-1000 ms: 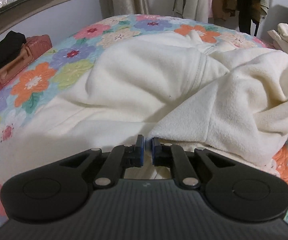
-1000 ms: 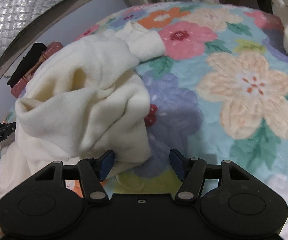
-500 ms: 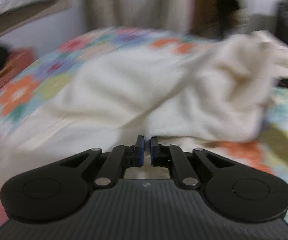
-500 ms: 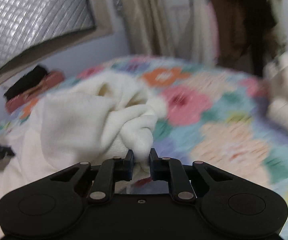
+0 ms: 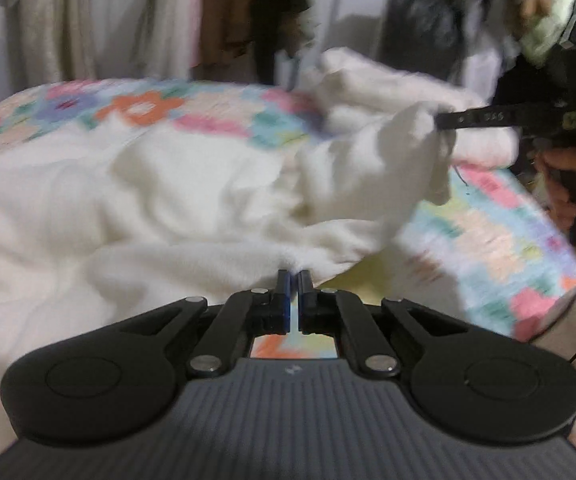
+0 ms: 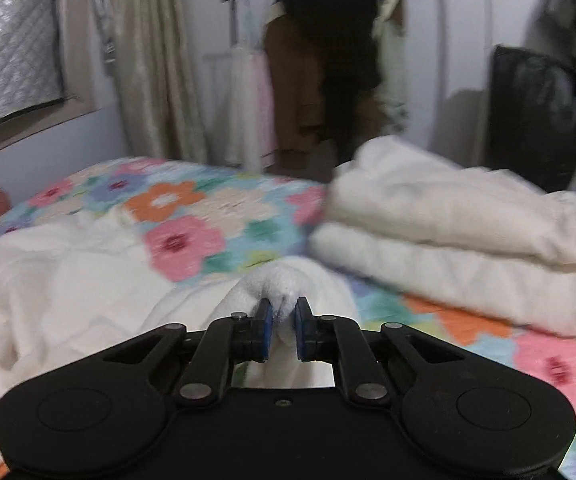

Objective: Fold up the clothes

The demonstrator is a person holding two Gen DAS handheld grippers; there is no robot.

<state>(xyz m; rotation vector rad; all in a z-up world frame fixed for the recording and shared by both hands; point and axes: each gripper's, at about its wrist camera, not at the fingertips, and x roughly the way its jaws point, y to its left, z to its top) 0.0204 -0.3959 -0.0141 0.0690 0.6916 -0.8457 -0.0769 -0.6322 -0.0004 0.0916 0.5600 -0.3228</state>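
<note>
The left gripper point(image 5: 292, 280) is squeezed tight on the near edge of a soft white fleece top point(image 5: 159, 200), and a small tuft of the fleece sticks up right at the tips of its jaws. Most of the top lies in front of those jaws and off to their left, spread out in big soft lumps on a flowery bedspread point(image 5: 484, 236). Ahead of the jaws and to their right, one corner of the top is lifted up off the bed. That corner is pinched by the right gripper point(image 6: 283, 312), which a hand point(image 5: 564, 184) holds at the right side of the left camera's view. In the right camera's view, the blue pads point(image 6: 265, 320) of this gripper are clenched on a bunched fold of the white fleece, and the fold puffs up just past the tips. The rest of the top trails away to the left of these jaws and lies low on the bed. Ahead of the right jaws and to their right sits a pile of folded white clothes point(image 6: 460, 240), apart from the top. Far in front of both grippers, past the end of the bed, clothes hang on a rail point(image 6: 328, 60). A pale curtain point(image 6: 151, 60) hangs further to the left. The pictures are a bit blurry.
</note>
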